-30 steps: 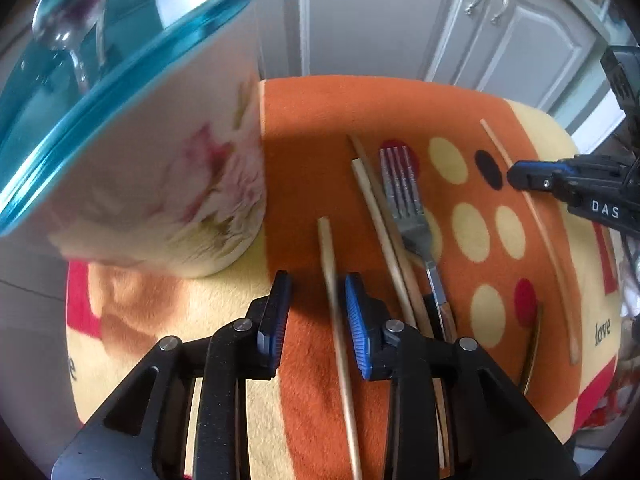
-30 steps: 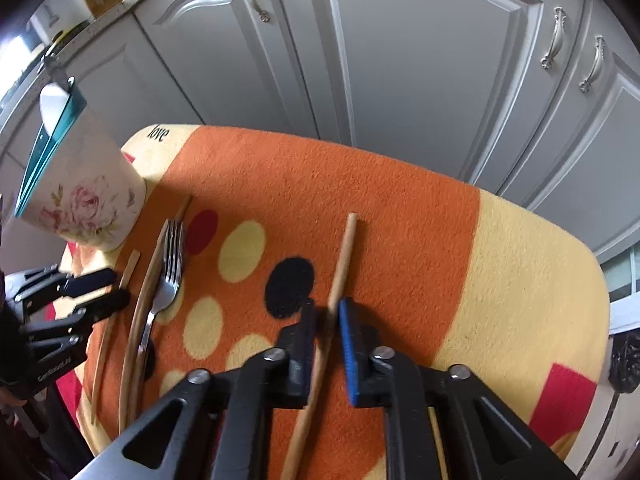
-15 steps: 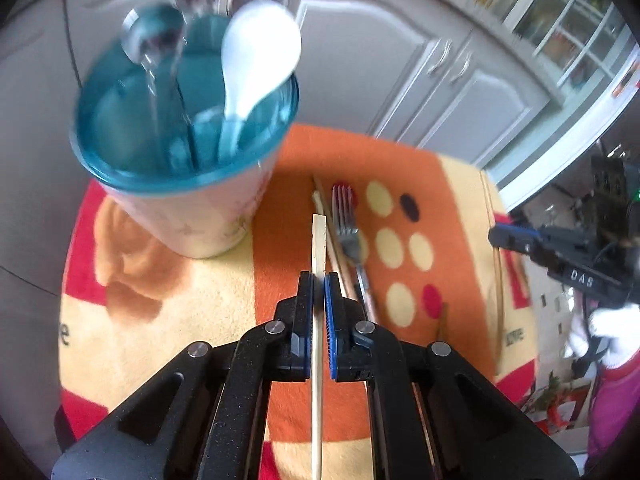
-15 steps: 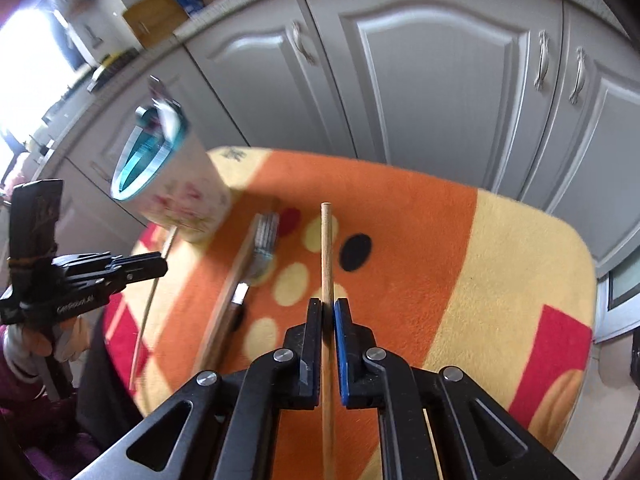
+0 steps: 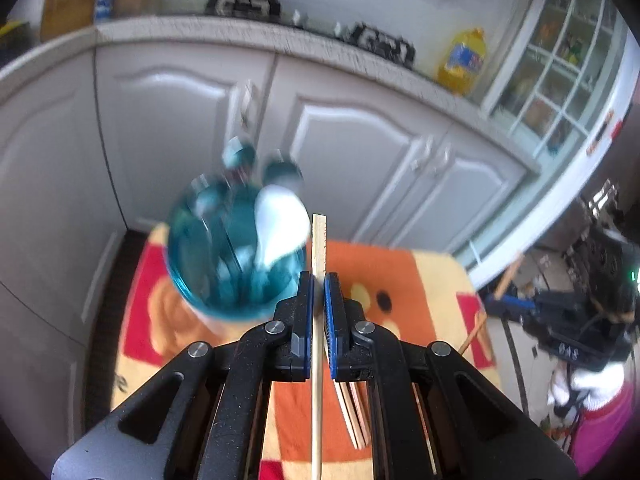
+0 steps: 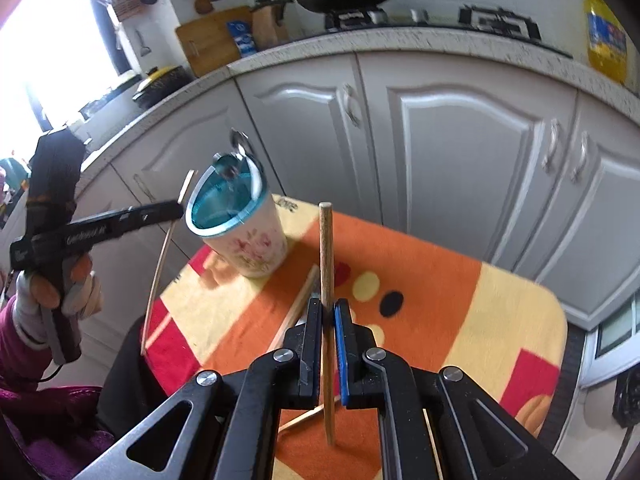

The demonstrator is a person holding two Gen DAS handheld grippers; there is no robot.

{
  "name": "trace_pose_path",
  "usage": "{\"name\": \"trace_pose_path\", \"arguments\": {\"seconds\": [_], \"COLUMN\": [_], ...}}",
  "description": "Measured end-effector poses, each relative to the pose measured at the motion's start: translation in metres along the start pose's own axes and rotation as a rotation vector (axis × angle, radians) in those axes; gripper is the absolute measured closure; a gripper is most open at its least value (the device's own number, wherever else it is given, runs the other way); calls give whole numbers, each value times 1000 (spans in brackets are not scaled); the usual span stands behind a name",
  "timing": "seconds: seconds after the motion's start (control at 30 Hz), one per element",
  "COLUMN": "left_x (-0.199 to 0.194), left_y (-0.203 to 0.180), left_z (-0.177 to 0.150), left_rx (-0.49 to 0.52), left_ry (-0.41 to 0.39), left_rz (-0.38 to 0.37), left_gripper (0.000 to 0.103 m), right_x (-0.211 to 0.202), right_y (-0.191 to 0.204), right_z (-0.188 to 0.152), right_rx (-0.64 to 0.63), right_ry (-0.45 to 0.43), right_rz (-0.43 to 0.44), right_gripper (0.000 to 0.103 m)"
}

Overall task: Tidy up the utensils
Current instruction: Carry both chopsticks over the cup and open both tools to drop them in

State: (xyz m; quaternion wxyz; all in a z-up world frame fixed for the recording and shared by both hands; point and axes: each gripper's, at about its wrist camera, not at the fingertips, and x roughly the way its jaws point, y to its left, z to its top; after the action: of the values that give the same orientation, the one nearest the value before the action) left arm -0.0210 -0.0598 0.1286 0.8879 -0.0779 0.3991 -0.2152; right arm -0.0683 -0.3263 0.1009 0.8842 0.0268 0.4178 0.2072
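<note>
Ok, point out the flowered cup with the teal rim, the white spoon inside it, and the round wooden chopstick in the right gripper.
Flowered cup with teal rim [image 6: 256,248]: right wrist view, on its rose-printed side wall.
White spoon [image 5: 280,224]: left wrist view, on its blurred bowl.
Round wooden chopstick [image 6: 326,256]: right wrist view, on the shaft above the right gripper [image 6: 328,316].

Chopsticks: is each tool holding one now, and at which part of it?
Yes. The left tool is shut on a pale chopstick near its upper part. The right tool is shut on a brown chopstick around its middle.
</note>
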Motion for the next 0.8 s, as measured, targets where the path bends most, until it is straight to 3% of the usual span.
{"name": "trace_pose_path", "arguments": {"seconds": [0.37,0.6,0.8], "left_x": [-19,-3,25], "left_y": [29,52,68], "left_z": [77,105,108], "left_rx": [-38,-63,-94], "left_ry": [-211,-272,-281], "left_rz": [110,169,194], "left_gripper": [99,99,99], "right_x": [-25,-40,-13], "right_y": [44,88,109], "right_z": [76,136,162], "right_rx": [-102,-190,-218], "right_ry": [-113,-196,-199], "right_rz": [84,167,197], "right_gripper": [97,97,97]}}
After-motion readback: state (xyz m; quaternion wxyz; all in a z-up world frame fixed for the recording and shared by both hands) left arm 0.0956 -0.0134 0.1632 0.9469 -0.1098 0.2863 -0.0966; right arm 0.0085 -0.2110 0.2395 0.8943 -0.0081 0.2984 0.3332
